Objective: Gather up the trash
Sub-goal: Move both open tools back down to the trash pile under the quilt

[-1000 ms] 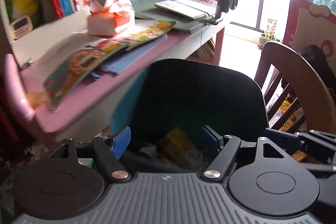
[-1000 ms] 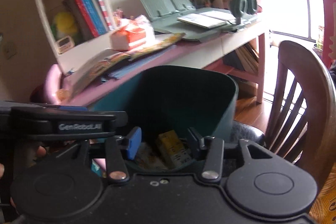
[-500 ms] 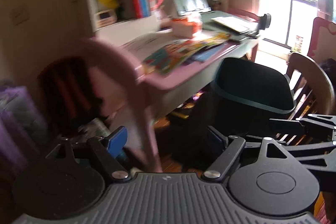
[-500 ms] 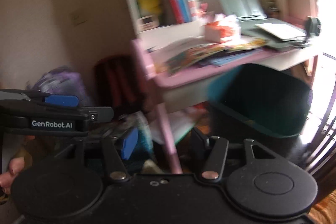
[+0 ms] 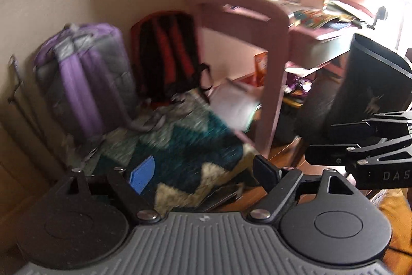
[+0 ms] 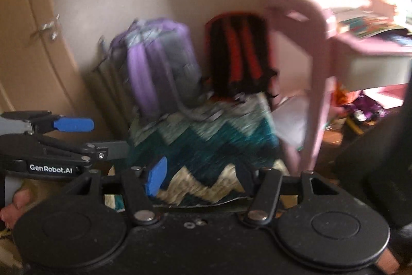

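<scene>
Facing a zigzag rug (image 5: 180,166) at frame centre | left gripper (image 5: 206,172) — fingers spread, nothing held | right gripper (image 6: 203,177) — likewise spread, nothing held | dark bin (image 5: 370,84) at right edge

Matt plastic, woven cloth, glossy wood

The left gripper (image 5: 203,173) has matt black plastic links, metal rivets and a ribbed grey body; the zigzag rug (image 5: 185,159) looks rough and woven, the purple bag (image 5: 85,74) soft cloth, the bin (image 5: 370,84) smooth dark plastic, the floor (image 5: 285,148) glossy wood.
</scene>
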Demonstrator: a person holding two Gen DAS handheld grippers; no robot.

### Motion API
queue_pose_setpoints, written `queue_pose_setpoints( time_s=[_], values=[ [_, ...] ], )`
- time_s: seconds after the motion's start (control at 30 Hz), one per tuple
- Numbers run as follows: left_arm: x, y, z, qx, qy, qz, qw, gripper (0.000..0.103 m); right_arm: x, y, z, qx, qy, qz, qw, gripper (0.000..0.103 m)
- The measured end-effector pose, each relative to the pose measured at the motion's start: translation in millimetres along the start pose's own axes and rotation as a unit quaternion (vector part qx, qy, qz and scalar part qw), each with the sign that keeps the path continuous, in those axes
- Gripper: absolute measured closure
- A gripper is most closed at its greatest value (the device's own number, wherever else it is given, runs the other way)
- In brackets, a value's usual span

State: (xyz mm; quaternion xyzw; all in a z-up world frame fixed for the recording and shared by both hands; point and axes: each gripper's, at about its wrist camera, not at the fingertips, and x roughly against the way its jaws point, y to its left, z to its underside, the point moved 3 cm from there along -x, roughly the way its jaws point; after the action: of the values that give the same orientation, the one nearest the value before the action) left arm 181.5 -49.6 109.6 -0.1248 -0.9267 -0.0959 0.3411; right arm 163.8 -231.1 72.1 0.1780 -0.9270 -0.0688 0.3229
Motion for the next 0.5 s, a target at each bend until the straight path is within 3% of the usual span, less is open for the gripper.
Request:
queue_pose_setpoints(
  time_s=[0.1,0.27,0.5],
  values=[
    [-17,36,28,0.006,-0.005,-0.007,0.9999,0.000,-43,22,14,0.014,0.034,-0.017,0.999,0.043],
    [-54,90,78,0.015,-0.024,-0.016,0.9995,0.000,-117,55,45,0.039,0.087,-0.038,0.995,0.041],
    [-128,168,170,0.034,0.008,-0.051,0.9981,0.000,-232,77,111,0.046,0.179,-0.054,0.981,0.039]
  ],
)
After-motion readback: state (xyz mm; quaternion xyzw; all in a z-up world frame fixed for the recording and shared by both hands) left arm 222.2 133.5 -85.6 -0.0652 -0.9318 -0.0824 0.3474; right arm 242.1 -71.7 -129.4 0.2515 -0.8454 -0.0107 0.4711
